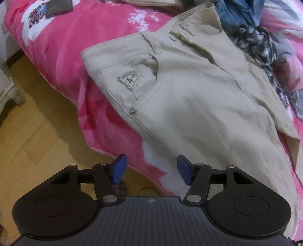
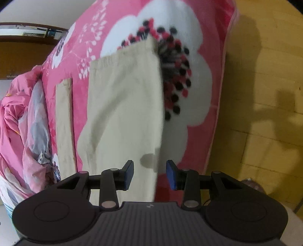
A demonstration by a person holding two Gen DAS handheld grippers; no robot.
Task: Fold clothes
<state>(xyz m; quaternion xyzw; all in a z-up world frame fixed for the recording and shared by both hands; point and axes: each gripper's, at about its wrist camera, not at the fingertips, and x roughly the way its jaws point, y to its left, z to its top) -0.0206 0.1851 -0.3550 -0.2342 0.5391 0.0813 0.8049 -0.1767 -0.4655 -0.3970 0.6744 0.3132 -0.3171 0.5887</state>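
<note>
Beige trousers [image 1: 189,98] lie on a pink flowered bedspread [image 1: 79,37], waist end far, with a pocket label and rivet showing. My left gripper [image 1: 149,170] is open and empty, hovering just above the trousers' near edge at the bed's side. In the right wrist view the trouser legs [image 2: 123,106] stretch away over the bedspread [image 2: 189,121], with a second leg strip [image 2: 64,121] to the left. My right gripper [image 2: 149,175] is open and empty over the near part of the leg's right edge.
A pile of denim [image 1: 236,15] and a checked garment [image 1: 259,45] lies at the far right. A folded dark cloth [image 1: 58,7] sits far left. Wooden floor [image 1: 37,132] lies beside the bed. A crumpled pink quilt [image 2: 28,117] lies left of the legs.
</note>
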